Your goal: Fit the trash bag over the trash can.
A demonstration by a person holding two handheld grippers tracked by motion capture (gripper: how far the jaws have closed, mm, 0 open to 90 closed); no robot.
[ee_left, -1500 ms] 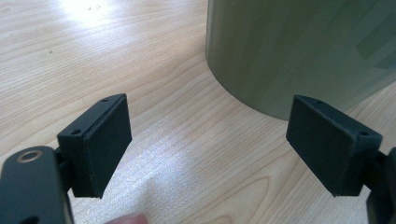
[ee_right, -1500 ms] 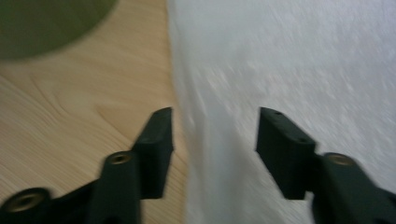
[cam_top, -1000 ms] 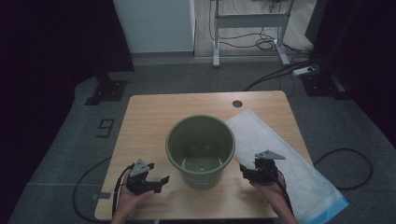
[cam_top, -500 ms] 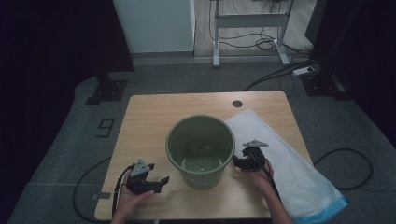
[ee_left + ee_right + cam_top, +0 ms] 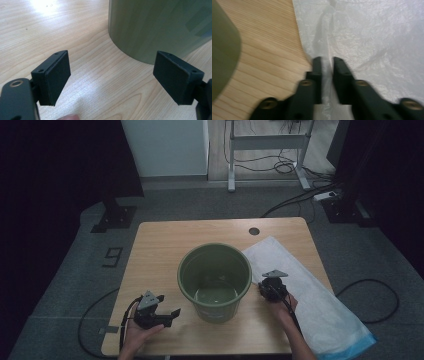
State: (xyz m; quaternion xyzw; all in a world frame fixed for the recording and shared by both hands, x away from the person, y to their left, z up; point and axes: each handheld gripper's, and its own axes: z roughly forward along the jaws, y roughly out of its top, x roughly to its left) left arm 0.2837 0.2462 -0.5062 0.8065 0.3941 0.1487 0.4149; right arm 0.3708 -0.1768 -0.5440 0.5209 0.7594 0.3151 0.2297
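Observation:
A green bucket (image 5: 215, 280) stands upright in the middle of the wooden table (image 5: 160, 245). A white plastic bag (image 5: 320, 305) lies flat to its right. My right gripper (image 5: 267, 290) rests on the bag's near left edge, just beside the bucket. Its jaws have just been closing, and in the right gripper view the gripper (image 5: 327, 67) pinches a raised fold of the bag (image 5: 374, 37) next to the bucket wall (image 5: 222, 55). My left gripper (image 5: 167, 315) hovers near the table's front left. It is open (image 5: 112, 77) with bare wood between the pads, pointing at the bucket's base (image 5: 155, 27).
A round cable hole (image 5: 254, 231) sits at the table's far right. The bag's blue-edged end (image 5: 350, 347) hangs past the front right corner. Cables (image 5: 370, 290) lie on the grey floor around the table, and a metal desk frame (image 5: 270, 142) stands beyond it.
My right gripper moved left and down from the front right of the bag to its edge beside the bucket and closed on a fold of it. The left gripper has not moved.

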